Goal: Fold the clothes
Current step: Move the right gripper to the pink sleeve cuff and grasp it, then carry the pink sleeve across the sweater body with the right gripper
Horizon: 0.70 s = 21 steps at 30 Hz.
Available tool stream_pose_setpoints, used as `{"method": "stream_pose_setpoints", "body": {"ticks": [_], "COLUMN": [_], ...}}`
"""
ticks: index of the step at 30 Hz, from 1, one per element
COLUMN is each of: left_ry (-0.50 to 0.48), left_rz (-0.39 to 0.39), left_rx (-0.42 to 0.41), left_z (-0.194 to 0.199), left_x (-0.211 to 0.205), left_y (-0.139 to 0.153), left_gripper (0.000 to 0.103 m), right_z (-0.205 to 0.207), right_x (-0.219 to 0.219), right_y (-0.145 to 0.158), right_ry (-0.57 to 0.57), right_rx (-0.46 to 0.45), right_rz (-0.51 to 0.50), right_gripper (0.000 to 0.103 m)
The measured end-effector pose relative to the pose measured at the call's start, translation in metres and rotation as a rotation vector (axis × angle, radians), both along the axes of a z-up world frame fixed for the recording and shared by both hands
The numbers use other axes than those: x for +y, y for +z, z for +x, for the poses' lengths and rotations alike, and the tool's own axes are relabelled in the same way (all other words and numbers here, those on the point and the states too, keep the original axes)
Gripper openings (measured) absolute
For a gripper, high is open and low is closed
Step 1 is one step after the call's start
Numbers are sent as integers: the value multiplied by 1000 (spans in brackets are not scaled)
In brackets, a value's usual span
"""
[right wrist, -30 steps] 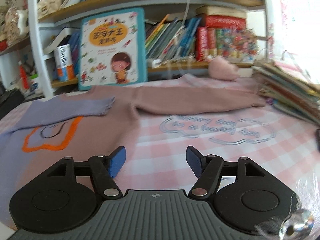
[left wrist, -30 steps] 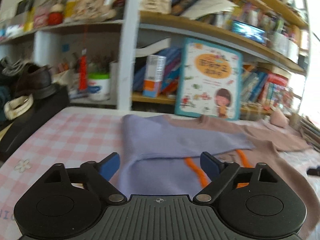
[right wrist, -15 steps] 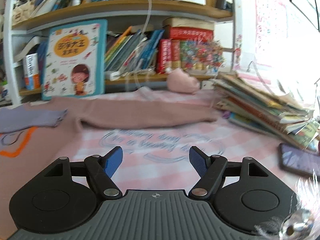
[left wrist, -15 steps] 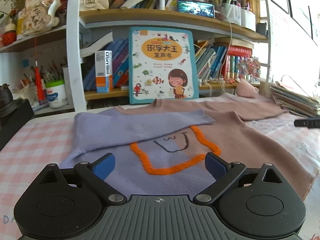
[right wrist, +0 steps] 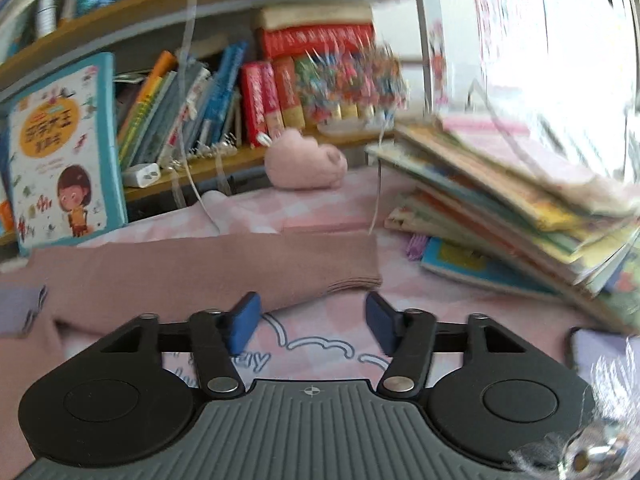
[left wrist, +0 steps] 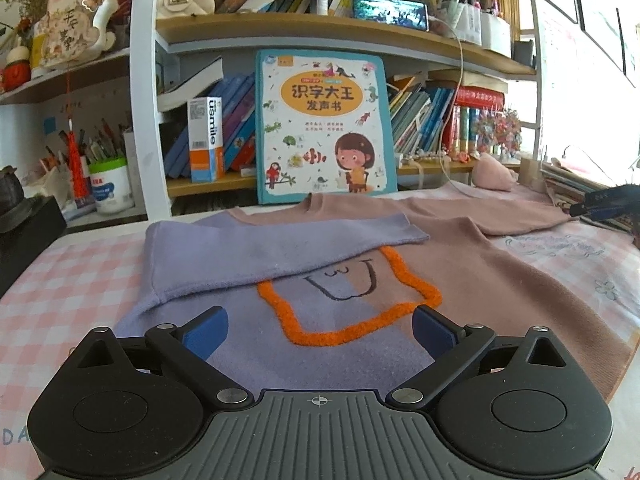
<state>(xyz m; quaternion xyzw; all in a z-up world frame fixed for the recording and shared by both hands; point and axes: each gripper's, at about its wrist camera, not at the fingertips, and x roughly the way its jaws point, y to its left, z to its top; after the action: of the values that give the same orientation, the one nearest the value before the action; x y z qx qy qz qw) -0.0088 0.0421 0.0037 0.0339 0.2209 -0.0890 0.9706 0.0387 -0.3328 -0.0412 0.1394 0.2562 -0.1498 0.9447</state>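
- You are facing a soft lilac-and-mauve knit sweater [left wrist: 460, 280] lying flat on the pink checked table [left wrist: 60, 280], lilac sleeve folded across.
- Your left gripper [left wrist: 320, 326] is hovering spread, holding nothing.
- Your right gripper [right wrist: 312, 316], also spread, is nearing the limp mauve sleeve cuff [right wrist: 352, 260]; pinch there, though blur is probably hiding its edge.

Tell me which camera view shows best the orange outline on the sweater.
The left wrist view: the orange outline lies whole on the sweater, just ahead of the open left tongs. The right wrist view shows only the pink sleeve, no outline.
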Motion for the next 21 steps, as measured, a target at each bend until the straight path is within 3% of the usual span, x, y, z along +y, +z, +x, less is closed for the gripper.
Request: {"method": "stream_pose_setpoints", "body": {"ticks": [6,11,13,15,18,21], "left_ry": [-18,-11,-1,15,35,49], "left_rz": [22,20,11,5,-6,-20], "left_rx": [13,24,32,43,57,65], "left_z": [1,3,4,6,8,9], "left_x": [-5,-4,-2,0,4,7], "left_y": [-2,-2,-3,-3,-3,-3], "left_gripper": [101,101,101,101,101,101], "right_z": [29,38,42,46,47,44], "right_x": [-32,-50,-55,-58,-60,-55], "right_y": [-11,-19,-20,-22,-23,-15], "right_ry": [-69,-134,-155,-183,-203,-203], "right_rx": [22,-25,-34,-26,-15,-37], "right_rz": [240,390,423,431,427,422], "right_gripper": [43,43,37,21,7,5]}}
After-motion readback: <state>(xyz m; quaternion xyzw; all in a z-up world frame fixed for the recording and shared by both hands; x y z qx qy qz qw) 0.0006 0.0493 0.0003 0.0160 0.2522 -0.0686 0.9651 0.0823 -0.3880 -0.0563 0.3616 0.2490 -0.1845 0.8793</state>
